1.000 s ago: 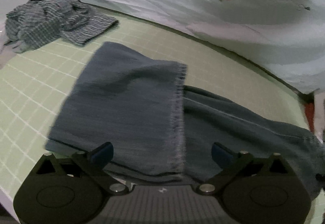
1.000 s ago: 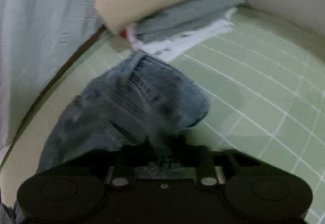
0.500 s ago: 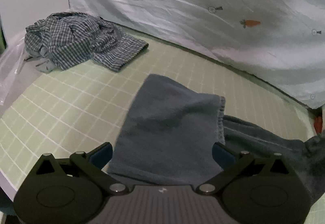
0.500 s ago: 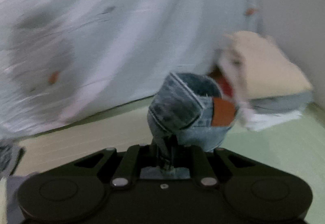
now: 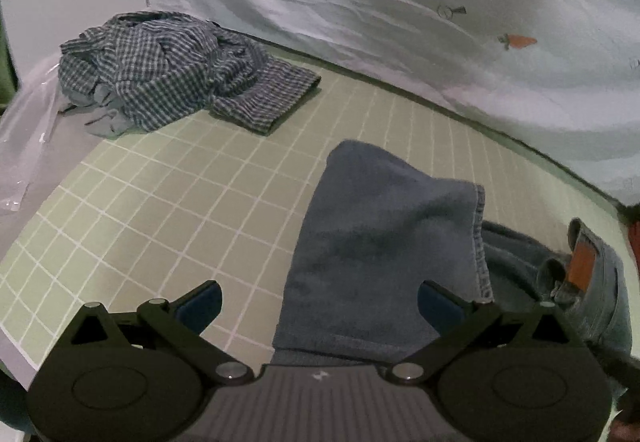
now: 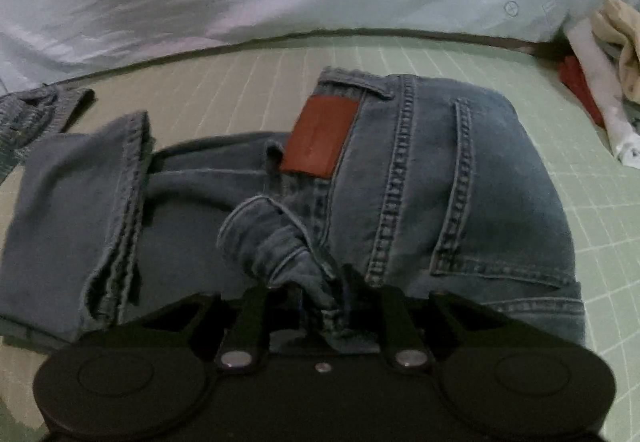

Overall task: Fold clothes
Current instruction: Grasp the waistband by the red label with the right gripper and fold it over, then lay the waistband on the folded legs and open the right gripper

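Observation:
Blue jeans (image 5: pixel 384 250) lie on the green grid mat (image 5: pixel 180 201), with a leg end folded back over the rest. My left gripper (image 5: pixel 320 302) hovers open just short of that folded leg and holds nothing. In the right wrist view the jeans' waist part (image 6: pixel 460 181), with its brown leather patch (image 6: pixel 320 133) and back pocket up, lies doubled over the legs. My right gripper (image 6: pixel 320 306) is shut on a bunched bit of waistband. The folded leg hem (image 6: pixel 128 201) lies to the left.
A crumpled blue checked shirt (image 5: pixel 172 69) lies at the mat's far left, beside clear plastic (image 5: pixel 24 129). A pale sheet with carrot prints (image 5: pixel 400 1) hangs behind. A stack of clothes (image 6: pixel 616 37) with a beige top sits at the far right.
My right gripper has swung the jeans' waist up and over, laying it on the legs. My left gripper, still open, has drawn back from the folded leg.

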Demonstrator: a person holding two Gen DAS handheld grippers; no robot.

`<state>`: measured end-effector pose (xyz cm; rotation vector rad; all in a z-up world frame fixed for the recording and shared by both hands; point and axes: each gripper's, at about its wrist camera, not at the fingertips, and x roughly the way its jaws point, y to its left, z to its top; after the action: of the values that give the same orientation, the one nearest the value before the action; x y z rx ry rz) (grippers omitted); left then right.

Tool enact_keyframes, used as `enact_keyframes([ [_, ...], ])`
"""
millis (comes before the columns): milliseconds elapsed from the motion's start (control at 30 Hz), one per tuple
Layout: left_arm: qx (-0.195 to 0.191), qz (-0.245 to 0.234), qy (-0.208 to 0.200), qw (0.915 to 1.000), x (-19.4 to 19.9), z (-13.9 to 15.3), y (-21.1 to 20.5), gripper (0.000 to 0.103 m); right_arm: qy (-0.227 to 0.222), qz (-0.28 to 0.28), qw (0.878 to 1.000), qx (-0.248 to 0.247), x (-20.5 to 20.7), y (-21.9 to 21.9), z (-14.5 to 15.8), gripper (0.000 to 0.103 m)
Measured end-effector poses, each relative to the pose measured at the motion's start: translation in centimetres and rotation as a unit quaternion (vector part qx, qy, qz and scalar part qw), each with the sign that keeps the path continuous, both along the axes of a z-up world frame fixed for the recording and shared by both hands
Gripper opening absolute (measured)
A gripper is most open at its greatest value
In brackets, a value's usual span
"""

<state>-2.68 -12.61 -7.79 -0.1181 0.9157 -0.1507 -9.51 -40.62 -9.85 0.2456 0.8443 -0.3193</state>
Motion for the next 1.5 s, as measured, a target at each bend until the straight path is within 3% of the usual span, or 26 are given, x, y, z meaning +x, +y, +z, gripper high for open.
enact_keyframes([
  [133,-0.003,-0.011,0.013,0.9999,0.2,-0.8,-0.5,0.103,-0.032,-0.015,0.999,0.0,-1.2,-0.2,1.9,0.036],
  [233,-0.001,-0.021,0.018,0.9996,0.4,-1.2,-1.0,0.103,-0.075,-0.02,0.997,-0.002,-2.2,-0.2,3.3,0.051],
  [333,0.002,-0.024,0.022,0.9995,0.5,-1.5,-1.1,0.103,-0.098,-0.031,0.995,0.001,-2.6,-0.7,4.2,0.053],
  [467,0.007,-0.026,0.026,0.9993,0.6,-1.8,-1.1,0.103,-0.078,-0.034,0.996,-0.021,-0.3,-1.0,3.7,0.065],
  [600,0.012,-0.028,0.031,0.9991,0.7,-2.1,-1.2,0.103,-0.034,-0.011,0.999,-0.014,3.3,0.0,1.5,0.069],
  [700,0.016,-0.023,0.035,0.999,0.9,-2.3,-0.9,0.103,-0.003,-0.003,0.999,-0.044,5.1,1.6,-0.1,0.074],
  [733,0.018,-0.021,0.036,0.999,1.0,-2.4,-0.7,0.103,0.005,-0.005,0.998,-0.061,5.3,2.1,-0.5,0.074],
  [767,0.02,-0.02,0.037,0.9989,1.1,-2.4,-0.6,0.103,0.012,-0.006,0.997,-0.078,5.6,2.7,-0.8,0.06],
  [833,0.023,-0.017,0.039,0.9988,1.2,-2.6,-0.3,0.103,0.021,-0.015,0.994,-0.103,5.2,3.0,-0.8,0.02],
  [933,0.017,-0.01,0.046,0.9987,1.6,-3.0,0.2,0.103,0.015,-0.031,0.996,-0.078,3.9,1.7,0.0,0.011],
  [1133,0.018,-0.016,0.06,0.9979,2.6,-3.8,0.7,0.103,-0.016,-0.008,0.996,-0.089,0.9,4.3,2.6,0.009],
  [1200,0.015,-0.021,0.064,0.9976,3.1,-4.1,0.9,0.103,-0.008,0.012,0.997,-0.076,0.5,5.1,2.0,0.009],
  [1333,0.015,-0.036,0.07,0.9968,4.6,-4.8,1.2,0.103,0.042,-0.004,0.998,-0.056,0.7,4.5,-1.2,0.011],
  [1400,0.016,-0.048,0.069,0.9963,5.4,-5.1,1.2,0.103,0.03,-0.028,0.999,-0.023,0.3,3.7,-0.5,0.019],
  [1467,0.015,-0.06,0.074,0.9953,6.3,-5.6,1.3,0.103,0.01,-0.051,0.999,0.015,-0.3,3.1,0.3,0.044],
  [1500,0.013,-0.066,0.076,0.9949,6.8,-5.8,1.3,0.103,0.002,-0.059,0.998,0.023,-0.5,3.0,0.6,0.048],
])
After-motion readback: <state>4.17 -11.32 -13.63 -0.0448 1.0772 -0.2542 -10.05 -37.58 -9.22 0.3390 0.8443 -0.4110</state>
